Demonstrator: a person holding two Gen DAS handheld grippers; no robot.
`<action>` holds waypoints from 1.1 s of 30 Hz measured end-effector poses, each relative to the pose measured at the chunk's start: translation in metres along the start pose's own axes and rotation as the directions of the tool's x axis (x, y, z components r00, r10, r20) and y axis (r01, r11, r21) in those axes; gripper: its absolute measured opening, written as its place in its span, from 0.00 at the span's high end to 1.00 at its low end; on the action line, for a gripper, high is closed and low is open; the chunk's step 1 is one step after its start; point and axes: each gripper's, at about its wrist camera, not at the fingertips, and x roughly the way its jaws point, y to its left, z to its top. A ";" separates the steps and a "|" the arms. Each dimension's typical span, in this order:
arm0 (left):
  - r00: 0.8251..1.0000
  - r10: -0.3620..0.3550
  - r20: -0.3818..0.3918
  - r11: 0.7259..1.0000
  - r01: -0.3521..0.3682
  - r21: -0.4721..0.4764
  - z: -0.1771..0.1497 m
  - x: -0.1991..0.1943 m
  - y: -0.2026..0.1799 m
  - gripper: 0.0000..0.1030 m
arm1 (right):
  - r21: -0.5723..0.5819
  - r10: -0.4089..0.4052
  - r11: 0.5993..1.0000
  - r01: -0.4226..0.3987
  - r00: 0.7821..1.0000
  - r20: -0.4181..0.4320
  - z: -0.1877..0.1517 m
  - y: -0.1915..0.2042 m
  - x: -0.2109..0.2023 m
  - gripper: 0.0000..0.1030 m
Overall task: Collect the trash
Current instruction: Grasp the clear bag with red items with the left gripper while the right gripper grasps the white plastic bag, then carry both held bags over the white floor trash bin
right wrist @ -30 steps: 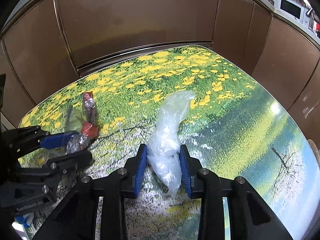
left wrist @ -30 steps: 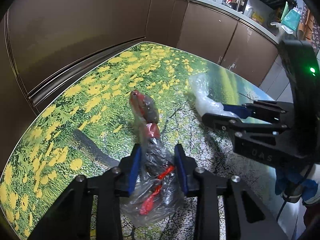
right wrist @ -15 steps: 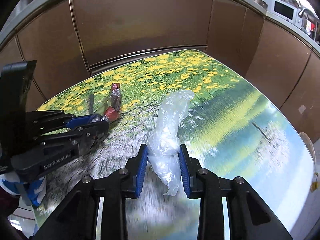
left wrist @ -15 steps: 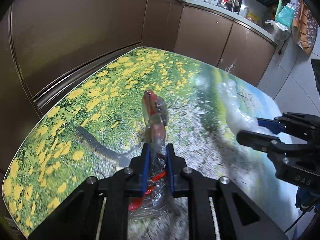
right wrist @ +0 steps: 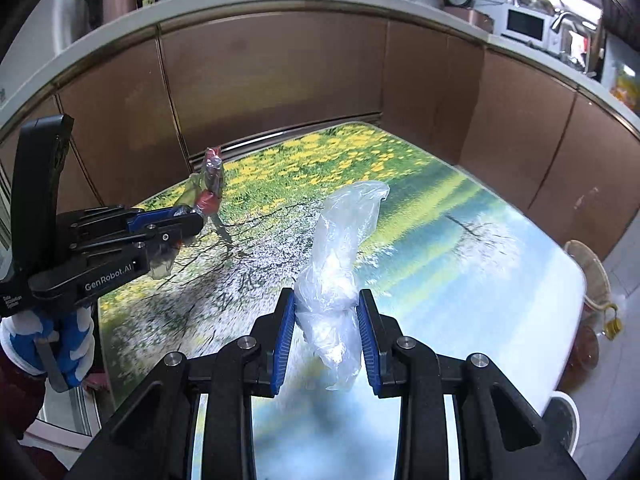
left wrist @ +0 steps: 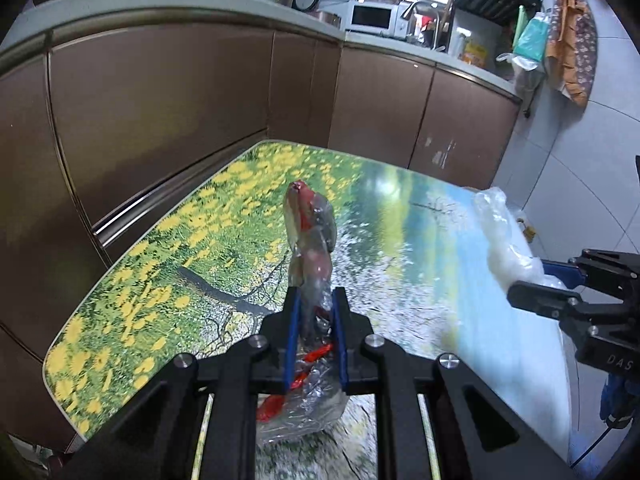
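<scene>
My left gripper [left wrist: 314, 300] is shut on a crumpled clear wrapper with red and silver scraps [left wrist: 310, 224], which it holds up off the flower-print table [left wrist: 400, 208]. The wrapper stands up beyond the pads, and its tail hangs below them. My right gripper [right wrist: 326, 300] is shut on a clear plastic bag [right wrist: 348, 232] with white stuff inside, also lifted above the table [right wrist: 460, 260]. In the right wrist view the left gripper [right wrist: 188, 218] and its wrapper [right wrist: 212, 176] are at the left. In the left wrist view the right gripper [left wrist: 532, 280] and the bag [left wrist: 500, 240] are at the right edge.
Brown cabinet fronts [left wrist: 180, 120] run close behind the table on two sides, under a counter with a microwave [left wrist: 370, 18]. An open tan bag [right wrist: 592, 280] sits on the tiled floor past the table's right edge. A gloved hand [right wrist: 60, 340] grips the left tool.
The left jaws closed tight on the wrapper. Both grippers rose from the table with their trash, and the table now looks farther below.
</scene>
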 end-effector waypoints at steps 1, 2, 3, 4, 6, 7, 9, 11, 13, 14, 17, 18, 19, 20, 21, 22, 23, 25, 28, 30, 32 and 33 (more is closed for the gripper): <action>1.000 -0.002 0.009 1.000 0.002 0.002 -0.001 -0.006 -0.002 0.86 | 0.004 -0.005 1.000 0.005 1.000 0.008 -0.003 0.001 -0.008 0.70; 1.000 -0.003 0.015 1.000 0.003 0.004 -0.001 -0.011 -0.003 0.86 | 0.008 -0.010 1.000 0.010 1.000 0.017 -0.005 0.001 -0.015 0.70; 1.000 -0.004 0.024 1.000 0.004 0.006 -0.001 -0.016 -0.005 0.86 | 0.011 -0.014 1.000 0.014 1.000 0.024 -0.006 0.002 -0.021 0.70; 0.999 -0.004 0.033 1.000 0.004 0.009 -0.002 -0.022 -0.007 0.86 | 0.015 -0.018 1.000 0.018 0.999 0.033 -0.009 0.002 -0.028 0.70; 0.999 -0.005 0.044 1.000 0.004 0.013 -0.003 -0.031 -0.010 0.86 | 0.021 -0.023 1.000 0.022 0.999 0.047 -0.012 0.004 -0.040 0.70; 0.999 -0.005 0.048 1.000 0.005 0.014 -0.003 -0.034 -0.012 0.86 | 0.024 -0.025 0.999 0.024 0.998 0.053 -0.015 0.004 -0.046 0.70; 0.998 -0.006 0.057 1.000 0.005 0.018 -0.004 -0.041 -0.015 0.86 | 0.031 -0.030 0.999 0.028 0.997 0.065 -0.019 0.004 -0.056 0.70; 0.998 -0.008 0.062 1.000 0.006 0.021 -0.005 -0.046 -0.019 0.86 | 0.040 -0.035 0.999 0.032 0.997 0.072 -0.023 0.002 -0.063 0.70; 0.998 -0.010 0.067 1.000 0.008 0.023 -0.005 -0.051 -0.023 0.86 | 0.047 -0.039 0.998 0.036 0.996 0.078 -0.026 0.001 -0.069 0.70; 0.997 -0.012 0.070 1.000 0.010 0.026 -0.005 -0.053 -0.026 0.86 | 0.052 -0.042 0.998 0.037 0.996 0.085 -0.028 0.000 -0.073 0.70; 0.997 -0.017 0.077 0.999 0.014 0.037 -0.006 -0.059 -0.035 0.86 | 0.069 -0.043 0.997 0.036 0.993 0.106 -0.031 -0.003 -0.083 0.70; 0.997 -0.017 0.080 0.999 0.013 0.041 -0.006 -0.061 -0.038 0.86 | 0.072 -0.044 0.997 0.036 0.993 0.111 -0.032 -0.002 -0.084 0.70; 0.996 -0.017 0.083 0.999 0.013 0.046 -0.007 -0.063 -0.042 0.86 | 0.077 -0.044 0.996 0.035 0.992 0.122 -0.033 -0.002 -0.089 0.70; 0.996 -0.018 0.086 0.999 0.013 0.051 -0.008 -0.066 -0.046 0.86 | 0.080 -0.044 0.996 0.034 0.991 0.128 -0.032 -0.002 -0.091 0.70; 0.996 -0.018 0.088 0.998 0.013 0.054 -0.008 -0.068 -0.048 0.86 | 0.083 -0.043 0.996 0.032 0.990 0.135 -0.033 -0.002 -0.095 0.70; 0.996 -0.017 0.091 0.998 0.012 0.058 -0.009 -0.071 -0.052 0.86 | 0.085 -0.042 0.996 0.030 0.989 0.143 -0.033 -0.002 -0.099 0.70; 0.996 -0.018 0.093 0.998 0.012 0.061 -0.009 -0.073 -0.054 0.86 | 0.088 -0.042 0.996 0.029 0.987 0.155 -0.034 -0.003 -0.104 0.70; 0.995 -0.017 0.098 0.997 0.010 0.071 -0.010 -0.078 -0.061 0.86 | 0.094 -0.040 0.995 0.025 0.985 0.171 -0.036 -0.003 -0.111 0.70; 0.994 -0.014 0.105 0.996 0.004 0.091 -0.011 -0.084 -0.071 0.86 | 0.099 -0.035 0.995 0.017 0.981 0.190 -0.041 -0.009 -0.120 0.70; 0.994 -0.011 0.110 0.995 0.000 0.104 -0.010 -0.087 -0.079 0.86 | 0.106 -0.033 0.994 0.012 0.979 0.202 -0.045 -0.011 -0.125 0.70; 0.993 -0.006 0.115 0.993 -0.008 0.119 -0.009 -0.090 -0.089 0.86 | 0.115 -0.030 0.993 0.005 0.976 0.214 -0.048 -0.016 -0.129 0.70; 0.993 -0.004 0.118 0.992 -0.010 0.125 -0.009 -0.091 -0.091 0.86 | 0.122 -0.030 0.993 0.003 0.975 0.219 -0.050 -0.019 -0.131 0.70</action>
